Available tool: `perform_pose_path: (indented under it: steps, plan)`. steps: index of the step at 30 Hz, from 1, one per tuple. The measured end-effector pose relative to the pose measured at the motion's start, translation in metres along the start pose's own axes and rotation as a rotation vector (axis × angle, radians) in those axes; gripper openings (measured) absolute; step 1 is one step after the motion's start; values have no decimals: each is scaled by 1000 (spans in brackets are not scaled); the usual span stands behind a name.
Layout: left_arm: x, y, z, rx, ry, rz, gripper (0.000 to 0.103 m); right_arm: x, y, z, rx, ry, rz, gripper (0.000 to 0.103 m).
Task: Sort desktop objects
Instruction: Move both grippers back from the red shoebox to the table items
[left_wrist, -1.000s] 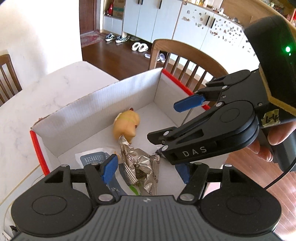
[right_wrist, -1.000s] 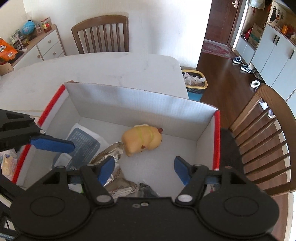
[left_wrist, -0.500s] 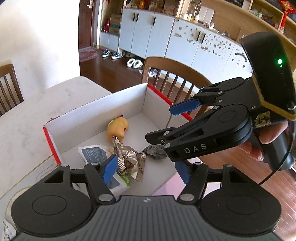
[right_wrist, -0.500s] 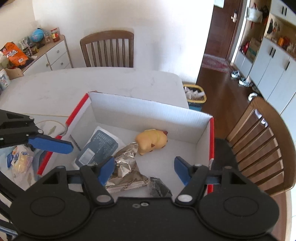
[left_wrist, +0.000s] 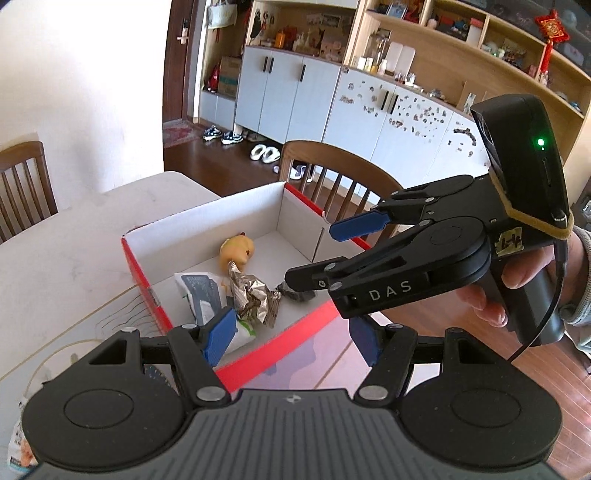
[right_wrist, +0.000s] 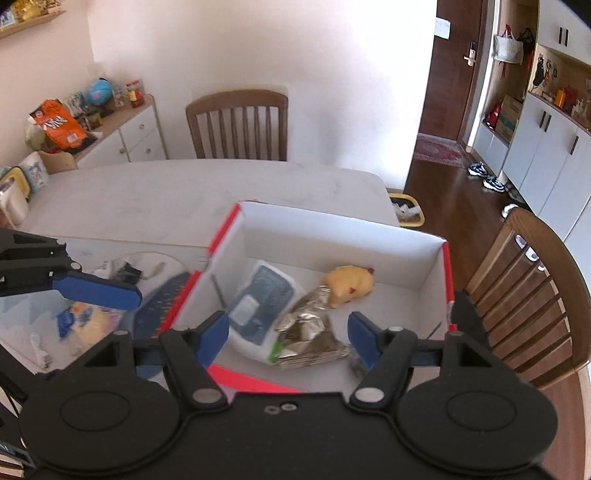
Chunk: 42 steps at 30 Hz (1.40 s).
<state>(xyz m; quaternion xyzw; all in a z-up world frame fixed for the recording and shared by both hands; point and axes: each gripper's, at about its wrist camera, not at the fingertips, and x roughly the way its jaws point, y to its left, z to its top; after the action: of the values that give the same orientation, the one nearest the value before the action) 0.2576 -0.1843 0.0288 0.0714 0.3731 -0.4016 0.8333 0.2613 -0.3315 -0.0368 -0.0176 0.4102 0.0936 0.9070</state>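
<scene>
A cardboard box (left_wrist: 207, 229) with red edges and a white inside stands on the pale table. In it lie a yellow toy animal (left_wrist: 238, 249), a crumpled silver foil wrapper (left_wrist: 255, 297), a white and blue pouch (left_wrist: 201, 291) and a small dark crumpled scrap (left_wrist: 299, 293). My left gripper (left_wrist: 291, 338) hovers open above the box's near red edge, holding nothing. My right gripper (left_wrist: 325, 251) hangs open over the box's right side, a hand behind it. The right wrist view shows the same box (right_wrist: 332, 232), toy (right_wrist: 349, 286), wrapper (right_wrist: 306, 332) and pouch (right_wrist: 258, 306) below my open right gripper (right_wrist: 286, 334).
Left of the box on the table (right_wrist: 166, 192) lie a yellow and blue snack packet (right_wrist: 88, 321), a dark blue patterned item (right_wrist: 162, 299) and a cable with a black clip (right_wrist: 129, 269). Wooden chairs (right_wrist: 236, 125) stand around. A yellow bin (right_wrist: 406, 210) sits on the floor.
Both grippers have drawn back and upward from the box, so it looks smaller and more table shows. The items in the box lie as before. Both stay open.
</scene>
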Motion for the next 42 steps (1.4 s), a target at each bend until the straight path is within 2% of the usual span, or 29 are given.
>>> perform_pose_path:
  steps: [6,10,17,20,23,35,42]
  plan:
    - [-28,1,-18,12,-24,8,67,-17,25,-8,5,-32,13,79]
    - [-48,7,-34,2,-41,27,76,-26,43,-13,-1,-52,14,81]
    - [-79,25,-62,-3,-56,59,77,-36,78,-22,-11,-70,18,81]
    - [-93,34,-75,1,-68,75,77,-37,93,-26,-13,-82,17,84]
    - [-108,42,-89,3,-84,96,83,-36,108,-31,-12,-91,29,87]
    - [-149,77,-139,-47,-102,162,83,-36,164,-43,-39,-134,37,98]
    - [-156,99,-173,-80,-81,220,84,-29,197,-55,-79,-150,61,99]
